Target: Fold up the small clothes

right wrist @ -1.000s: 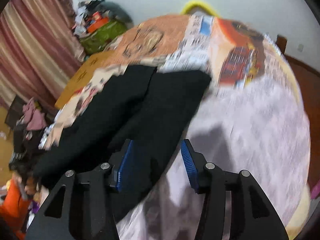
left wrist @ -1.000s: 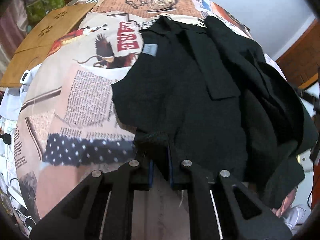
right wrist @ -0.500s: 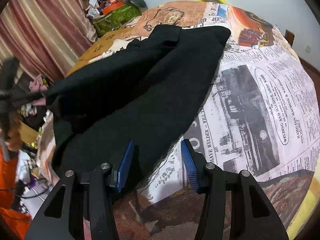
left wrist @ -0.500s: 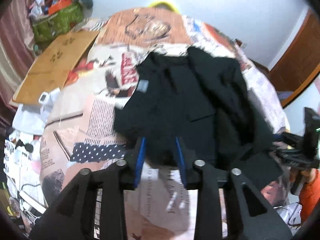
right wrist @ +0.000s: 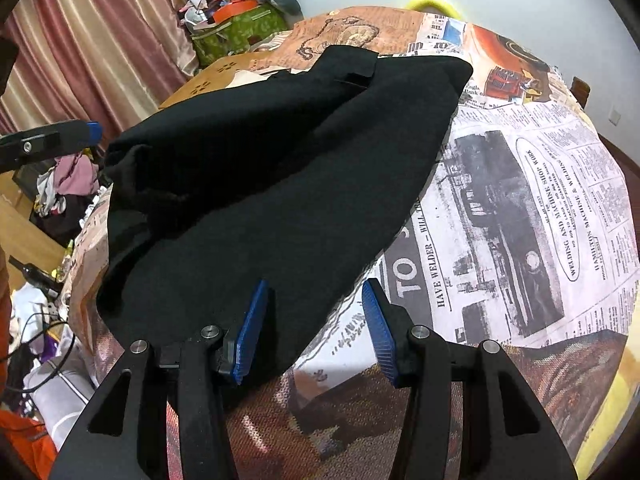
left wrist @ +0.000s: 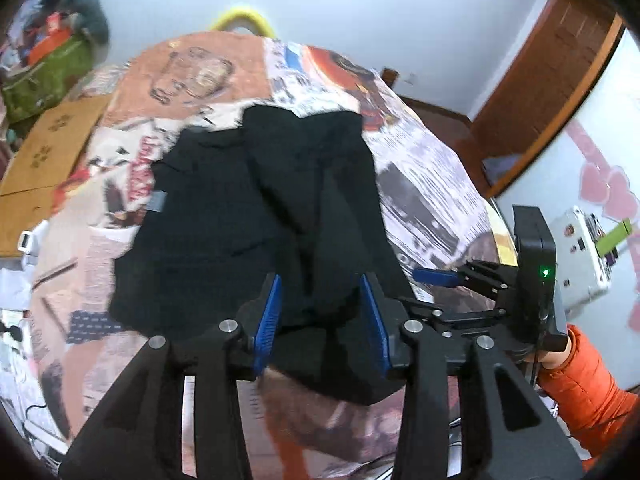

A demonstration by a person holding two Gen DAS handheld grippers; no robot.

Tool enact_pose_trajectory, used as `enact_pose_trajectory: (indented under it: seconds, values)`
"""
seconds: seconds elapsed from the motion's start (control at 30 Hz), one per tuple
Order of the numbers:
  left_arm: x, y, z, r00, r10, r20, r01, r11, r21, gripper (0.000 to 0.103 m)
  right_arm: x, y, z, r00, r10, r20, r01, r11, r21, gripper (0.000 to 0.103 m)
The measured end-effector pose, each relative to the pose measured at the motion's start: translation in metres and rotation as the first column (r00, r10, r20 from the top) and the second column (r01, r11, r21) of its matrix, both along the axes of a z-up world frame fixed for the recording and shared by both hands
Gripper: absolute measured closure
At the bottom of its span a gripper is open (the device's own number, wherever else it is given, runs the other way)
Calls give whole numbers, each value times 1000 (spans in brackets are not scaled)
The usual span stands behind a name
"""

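A black garment (left wrist: 256, 216) lies on the bed, one side folded over the other, a grey label at its left edge. It also fills the middle of the right wrist view (right wrist: 280, 168). My left gripper (left wrist: 322, 320) is open and empty, raised above the garment's near hem. My right gripper (right wrist: 312, 328) is open and empty, low over the garment's near right corner; it also shows at the right of the left wrist view (left wrist: 436, 278).
The bed cover (right wrist: 520, 208) has a newspaper print. A flat cardboard box (left wrist: 44, 148) lies at the bed's left. A green bag (right wrist: 236, 28) and piled clothes stand by the curtain. A wooden door (left wrist: 552, 72) is at the right.
My left gripper let go of the garment's hem, opened wide and rose back. My right gripper stayed open and steadied near the garment's right corner.
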State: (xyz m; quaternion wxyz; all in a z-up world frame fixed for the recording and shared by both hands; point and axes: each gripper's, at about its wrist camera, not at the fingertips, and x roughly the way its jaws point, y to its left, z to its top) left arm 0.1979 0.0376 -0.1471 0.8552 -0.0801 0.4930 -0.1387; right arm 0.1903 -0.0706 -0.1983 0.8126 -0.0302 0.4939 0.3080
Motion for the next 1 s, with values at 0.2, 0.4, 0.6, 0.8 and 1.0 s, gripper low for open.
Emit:
enact_pose_trajectory:
  seconds: [0.2,0.4,0.6,0.8,1.0]
  values:
    - [11,-12,-23,999,-21,-40,21,1000,-13,80,-3,3,-3,1000,4,4,-4,1000,-4,58]
    - [-1,14,3,996,46,70,-48,998,30,92,-5,3,-4,1000,15,0,-15,1000,1,58]
    - [-15,62,19,982,153,109,-160,986,54,99,-5,3,-6,1000,26,2,-26,1000,3,58]
    - [-34,117,14,953,285,102,-293,953,71,103,-4,3,-7,1000,27,-3,-27,1000,5,58]
    - [-38,129,-13,959,285,-1,-284,957,55,99,-4,3,-6,1000,19,-9,-19,1000,2,58]
